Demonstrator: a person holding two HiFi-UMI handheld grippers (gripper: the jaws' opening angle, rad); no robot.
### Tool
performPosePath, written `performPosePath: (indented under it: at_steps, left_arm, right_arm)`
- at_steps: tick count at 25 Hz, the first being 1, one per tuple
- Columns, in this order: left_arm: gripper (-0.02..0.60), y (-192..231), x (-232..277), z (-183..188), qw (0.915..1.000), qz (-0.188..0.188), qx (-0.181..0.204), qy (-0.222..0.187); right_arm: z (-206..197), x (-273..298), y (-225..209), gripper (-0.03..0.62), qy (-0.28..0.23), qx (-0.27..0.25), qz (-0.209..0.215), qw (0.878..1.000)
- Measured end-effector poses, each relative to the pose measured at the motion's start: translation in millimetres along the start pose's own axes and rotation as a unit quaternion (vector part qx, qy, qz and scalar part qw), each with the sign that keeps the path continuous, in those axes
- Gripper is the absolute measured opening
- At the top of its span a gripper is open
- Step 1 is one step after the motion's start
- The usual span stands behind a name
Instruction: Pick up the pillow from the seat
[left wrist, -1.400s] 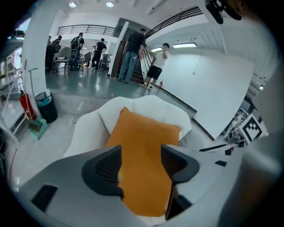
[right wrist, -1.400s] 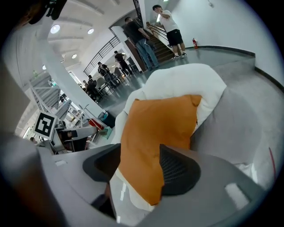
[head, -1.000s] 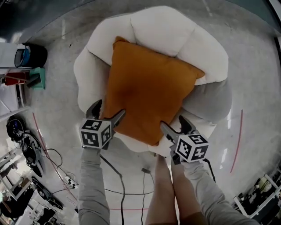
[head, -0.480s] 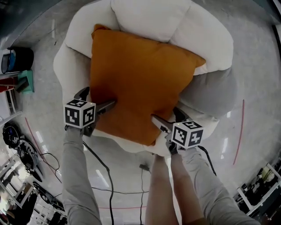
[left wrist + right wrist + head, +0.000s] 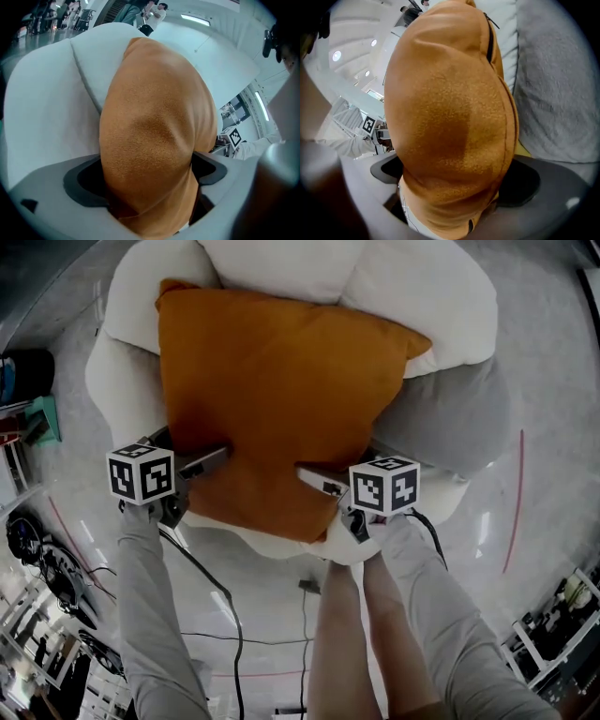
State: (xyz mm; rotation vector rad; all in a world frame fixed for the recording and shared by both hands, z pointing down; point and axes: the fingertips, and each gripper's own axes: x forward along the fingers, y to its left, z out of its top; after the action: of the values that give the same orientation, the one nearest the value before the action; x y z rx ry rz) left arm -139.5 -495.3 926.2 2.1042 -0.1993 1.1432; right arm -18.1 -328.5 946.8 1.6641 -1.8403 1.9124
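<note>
An orange pillow (image 5: 272, 390) lies on the white padded seat (image 5: 422, 296), leaning against its backrest. My left gripper (image 5: 187, 448) straddles the pillow's near left edge. In the left gripper view the orange pillow (image 5: 154, 131) fills the gap between the wide-spread jaws of the left gripper (image 5: 147, 173). My right gripper (image 5: 339, 465) straddles the near right edge, and its jaws are opening. The right gripper view shows the pillow (image 5: 450, 117) bulging between the jaws of the right gripper (image 5: 454, 178), its zipper (image 5: 489, 44) along the top edge.
A grey cushion (image 5: 450, 427) lies on the seat's right side. Black cables (image 5: 216, 596) trail over the pale floor beside the person's legs (image 5: 347, 634). A red line (image 5: 514, 502) curves on the floor at right. A teal stool (image 5: 42, 418) and clutter stand at left.
Both grippers have moved forward onto the pillow's near edges, and their jaws have spread wider. The pillow now sits between each pair of jaws.
</note>
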Motion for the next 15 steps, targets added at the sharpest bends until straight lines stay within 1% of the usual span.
performPosePath:
  at_steps: [2, 3, 5, 7, 9, 12, 15]
  left_arm:
    - [0.544, -3, 0, 0, 0.9999, -0.008, 0.001, 0.006]
    - [0.517, -5, 0, 0, 0.9999, -0.012, 0.000, 0.008]
    - [0.468, -10, -1, -2, 0.9998, -0.017, 0.000, 0.010]
    - [0.420, -14, -2, -3, 0.9997, -0.020, 0.001, 0.010]
    - [0.386, -18, -6, -2, 0.9997, -0.020, 0.005, 0.009]
    - [0.367, -23, -12, -2, 0.9998, -0.015, 0.007, 0.007]
    - [0.356, -28, -19, -1, 0.9999, -0.013, 0.005, 0.005]
  right_arm:
    - [1, 2, 1, 0.565, 0.007, -0.002, 0.005, 1.000]
    - [1, 2, 2, 0.544, 0.012, -0.004, 0.008, 1.000]
    - [0, 0, 7, 0.476, 0.021, -0.007, 0.015, 1.000]
    - [0, -3, 14, 0.392, 0.027, -0.008, 0.019, 0.999]
    - [0, -5, 20, 0.343, 0.025, -0.011, 0.019, 0.999]
    - [-1, -10, 27, 0.319, 0.019, -0.011, 0.010, 1.000]
    - [0, -15, 34, 0.313, 0.020, -0.011, -0.001, 1.000]
